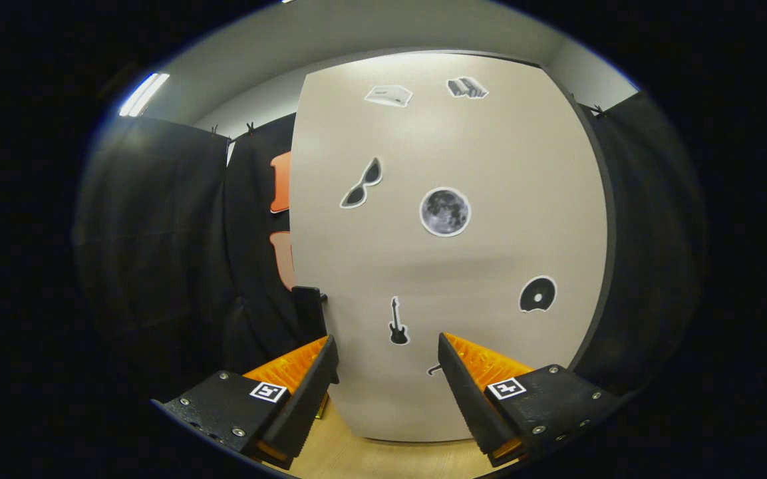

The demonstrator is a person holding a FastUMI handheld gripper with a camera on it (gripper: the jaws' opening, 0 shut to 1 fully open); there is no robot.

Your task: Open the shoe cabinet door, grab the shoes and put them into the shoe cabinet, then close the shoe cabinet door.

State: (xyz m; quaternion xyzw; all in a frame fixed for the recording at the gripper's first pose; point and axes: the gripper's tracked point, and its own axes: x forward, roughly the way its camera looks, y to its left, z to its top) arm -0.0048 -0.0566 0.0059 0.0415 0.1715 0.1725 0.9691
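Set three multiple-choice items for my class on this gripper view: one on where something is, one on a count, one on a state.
1. Where is the guitar sticker?
A. on the cabinet door, just beyond the gap between the claw's fingers
B. on the floor
C. on the black cloth

2. How many stickers sit along the door's top?
A. none
B. two
C. five

3. What state is the claw in?
A. shut on a shoe
B. shut on the handle
C. open, holding nothing

Answers: 1 A, the guitar lies on the pale panel ahead of the fingers; 2 B, two book-like stickers; 3 C, the fingers stand apart with nothing between them.
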